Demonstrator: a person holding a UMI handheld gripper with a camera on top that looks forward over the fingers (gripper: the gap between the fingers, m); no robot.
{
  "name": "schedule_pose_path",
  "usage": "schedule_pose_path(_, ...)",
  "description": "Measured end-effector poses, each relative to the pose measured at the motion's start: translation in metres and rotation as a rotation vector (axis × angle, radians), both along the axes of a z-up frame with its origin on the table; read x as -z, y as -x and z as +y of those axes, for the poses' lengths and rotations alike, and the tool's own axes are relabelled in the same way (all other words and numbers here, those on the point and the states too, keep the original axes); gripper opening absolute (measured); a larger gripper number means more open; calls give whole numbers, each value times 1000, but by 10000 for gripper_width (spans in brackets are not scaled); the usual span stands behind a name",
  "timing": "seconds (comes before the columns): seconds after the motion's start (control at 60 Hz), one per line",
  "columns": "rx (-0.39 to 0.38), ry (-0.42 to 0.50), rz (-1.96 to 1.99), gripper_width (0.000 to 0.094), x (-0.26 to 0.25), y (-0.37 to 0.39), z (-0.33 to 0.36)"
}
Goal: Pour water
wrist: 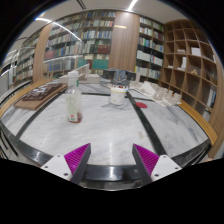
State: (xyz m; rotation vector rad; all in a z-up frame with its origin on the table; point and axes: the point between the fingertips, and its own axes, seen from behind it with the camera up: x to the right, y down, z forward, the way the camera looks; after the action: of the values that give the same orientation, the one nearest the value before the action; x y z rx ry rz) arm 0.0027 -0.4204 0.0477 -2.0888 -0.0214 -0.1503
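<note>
On the pale table, a clear bottle with no readable label stands beyond the left finger, a white cup sits farther ahead to its right, and the gripper hangs spread, holding nothing.

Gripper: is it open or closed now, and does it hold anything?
Gripper: open, holding nothing; the bottle stands well beyond it on the table.

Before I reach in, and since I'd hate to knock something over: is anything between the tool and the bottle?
Nothing visible. The open tool has only bare table ahead of it up to the bottle; the cup stands off to the side.
</note>
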Motion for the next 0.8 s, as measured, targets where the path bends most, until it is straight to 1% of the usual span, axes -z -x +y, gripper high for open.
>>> schedule_pose_path(0.067,-49,4,16,857,10,35,7)
schedule_pose_path(0.083,-66,10,23,855,2,31,11)
schedule_pose_path(0.1,-68,6,26,857,13,58,15)
schedule_pose_path(0.2,-108,-24,57,857,12,105,47)
schedule_pose_path(0.317,-105,-110,63,858,-3,142,100)
schedule_pose_path(0.4,-99,-176,37,854,-18,153,144)
schedule_pose_path(0.517,-66,-219,41,842,-23,152,191)
schedule_pose_path(0.567,-60,-229,43,796,-23,150,206)
schedule_pose_path(0.617,-63,-246,42,726,-22,150,216)
schedule_pose_path(0.667,-74,-262,39,621,-24,150,222)
schedule_pose_path(0.683,-79,-266,40,553,-24,151,223)
schedule_pose_path(0.717,-89,-276,56,546,-25,152,224)
schedule_pose_path(0.8,-98,-287,78,465,-25,152,225)
